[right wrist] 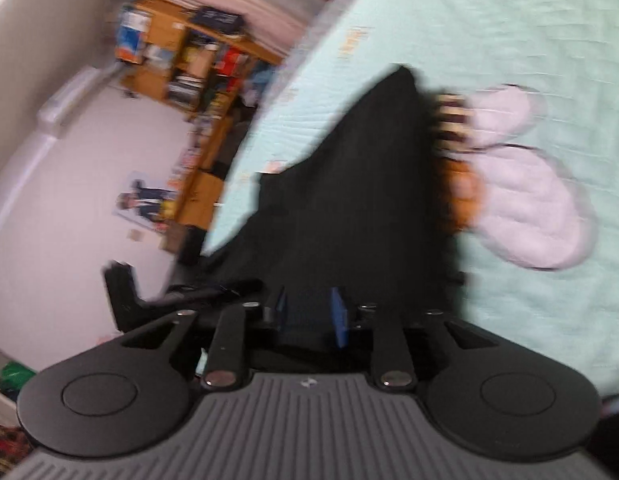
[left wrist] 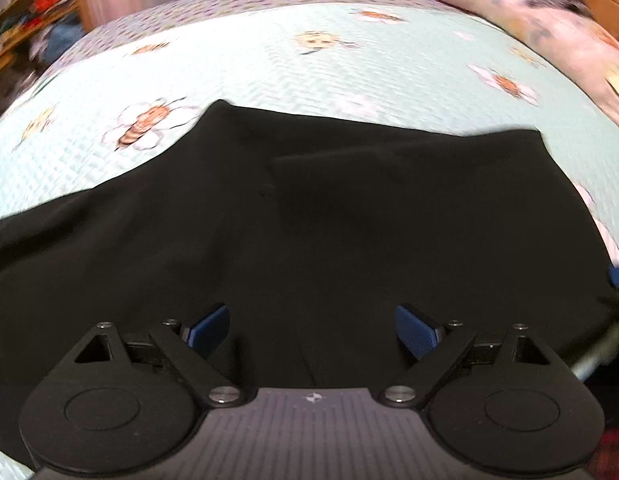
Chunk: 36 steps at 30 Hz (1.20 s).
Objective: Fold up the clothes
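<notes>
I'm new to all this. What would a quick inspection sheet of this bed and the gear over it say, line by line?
Surface: pale green quilted bedspread printed with bees.
Job's things: black garment spread flat on it, one layer folded over near the middle.
Clutter: pink blanket heaped at the far right edge of the bed.
Grippers: left gripper open above the garment; right gripper nearly closed, black cloth between its fingers.
Cables: nothing seen.
Surroundings: wooden shelves packed with things against a white wall; the picture is blurred, so details are unclear.
</notes>
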Tool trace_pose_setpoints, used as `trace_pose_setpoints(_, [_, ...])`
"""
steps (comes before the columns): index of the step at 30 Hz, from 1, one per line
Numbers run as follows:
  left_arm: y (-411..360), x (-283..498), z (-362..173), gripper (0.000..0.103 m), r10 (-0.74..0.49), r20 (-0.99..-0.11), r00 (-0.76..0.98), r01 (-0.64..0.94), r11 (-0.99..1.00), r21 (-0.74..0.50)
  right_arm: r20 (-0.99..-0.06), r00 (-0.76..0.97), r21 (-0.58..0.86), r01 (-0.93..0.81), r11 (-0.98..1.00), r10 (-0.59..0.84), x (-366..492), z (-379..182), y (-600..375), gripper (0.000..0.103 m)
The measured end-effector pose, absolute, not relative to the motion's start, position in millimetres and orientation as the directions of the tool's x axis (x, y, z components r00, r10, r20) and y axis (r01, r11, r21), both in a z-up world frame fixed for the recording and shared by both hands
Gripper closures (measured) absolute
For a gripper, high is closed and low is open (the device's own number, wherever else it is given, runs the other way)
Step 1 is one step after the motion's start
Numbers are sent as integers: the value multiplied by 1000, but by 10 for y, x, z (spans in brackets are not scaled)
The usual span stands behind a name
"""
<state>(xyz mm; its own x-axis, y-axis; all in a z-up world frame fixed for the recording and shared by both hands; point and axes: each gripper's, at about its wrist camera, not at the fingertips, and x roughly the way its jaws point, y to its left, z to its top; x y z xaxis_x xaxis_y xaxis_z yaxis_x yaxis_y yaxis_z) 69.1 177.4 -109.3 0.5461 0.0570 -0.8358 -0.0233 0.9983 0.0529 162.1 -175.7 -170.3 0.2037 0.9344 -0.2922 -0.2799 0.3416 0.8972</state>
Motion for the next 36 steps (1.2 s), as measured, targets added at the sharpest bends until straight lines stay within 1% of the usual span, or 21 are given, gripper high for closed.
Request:
trace_pose_setpoints(1, [1723, 654, -1142, 11, 99, -844, 528, -14, 994, 108, -268, 191, 905, -287, 315, 944, 1623, -1673, -1697, 72])
trace_pose_setpoints(2, [1698, 614, -1196, 5, 139, -846, 515, -12, 988, 155, -302, 174, 897, -281, 341, 937, 1620, -1741, -1639, 72])
trace_pose_setpoints(3, [1708, 568, -1224, 0, 160, -841, 518, -22, 985, 174, -345, 156, 885, -275, 377, 925, 1617, -1824, -1581, 78])
trace_pose_setpoints(4, [1727, 526, -1247, 0, 173, -837, 519, -32, 982, 184, -388, 137, 871, -269, 411, 911, 1613, -1907, -1523, 87])
trace_pose_setpoints(5, [1785, 502, -1247, 0, 157, -843, 514, -44, 987, 157, -399, 136, 871, -252, 421, 907, 1607, -1962, -1538, 103])
trace_pose_setpoints(7, [1886, 480, -1244, 0, 125, -853, 506, -71, 992, 103, -405, 137, 877, -222, 426, 904, 1605, -2010, -1580, 103])
trace_pose_setpoints(8, [1910, 483, -1237, 0, 117, -853, 508, -76, 993, 92, -428, 135, 861, -238, 448, 894, 1616, -1933, -1552, 103])
trace_pose_setpoints(10, [1936, 482, -1230, 0, 107, -852, 512, -87, 994, 73, -444, 141, 836, -289, 466, 885, 1591, -1730, -1488, 94])
trace_pose_setpoints(12, [1940, 483, -1232, 0, 105, -851, 514, -102, 993, 61, -396, 136, 849, -323, 419, 908, 1650, -1577, -1322, 85])
trace_pose_setpoints(15, [1934, 476, -1250, 0, 102, -848, 520, -110, 993, 52, -321, 122, 879, -331, 343, 939, 1815, -1405, -1067, 82])
trace_pose_setpoints(17, [1940, 467, -1255, 0, 98, -845, 526, -110, 993, 46, -292, 91, 888, -343, 305, 952, 1963, -1363, -768, 80])
trace_pose_setpoints(21, [1960, 464, -1277, 0, 93, -841, 534, -108, 993, 41, -292, -11, 899, -343, 271, 956, 2231, -1354, -251, 71])
trace_pose_setpoints(22, [1965, 463, -1283, 0, 92, -839, 536, -108, 993, 40, -294, -39, 903, -340, 264, 955, 2283, -1349, -116, 70])
trace_pose_setpoints(25, [1980, 461, -1299, 0, 88, -836, 541, -106, 994, 36, -342, -70, 902, -303, 307, 937, 2466, -1509, 158, 70])
trace_pose_setpoints(26, [1985, 460, -1305, 0, 87, -835, 543, -106, 994, 35, -353, -67, 905, -278, 322, 933, 2553, -1593, 225, 70])
trace_pose_setpoints(27, [1990, 460, -1310, 0, 86, -834, 545, -105, 994, 33, -363, -63, 908, -251, 337, 930, 2644, -1680, 288, 77])
trace_pose_setpoints(28, [1995, 459, -1316, 0, 85, -833, 547, -105, 994, 32, -345, -65, 920, -219, 324, 936, 2719, -1772, 327, 84])
trace_pose_setpoints(29, [2000, 458, -1321, 0, 83, -832, 549, -104, 994, 31, -345, -61, 923, -205, 327, 937, 2740, -1814, 324, 103])
trace_pose_setpoints(31, [2010, 457, -1332, 0, 81, -829, 553, -103, 994, 28, -352, -50, 923, -182, 338, 935, 2765, -1880, 306, 103])
trace_pose_setpoints(36, [2032, 456, -1351, 0, 74, -826, 558, -98, 995, 23, -363, -29, 911, -219, 348, 931, 2683, -1851, 287, 103])
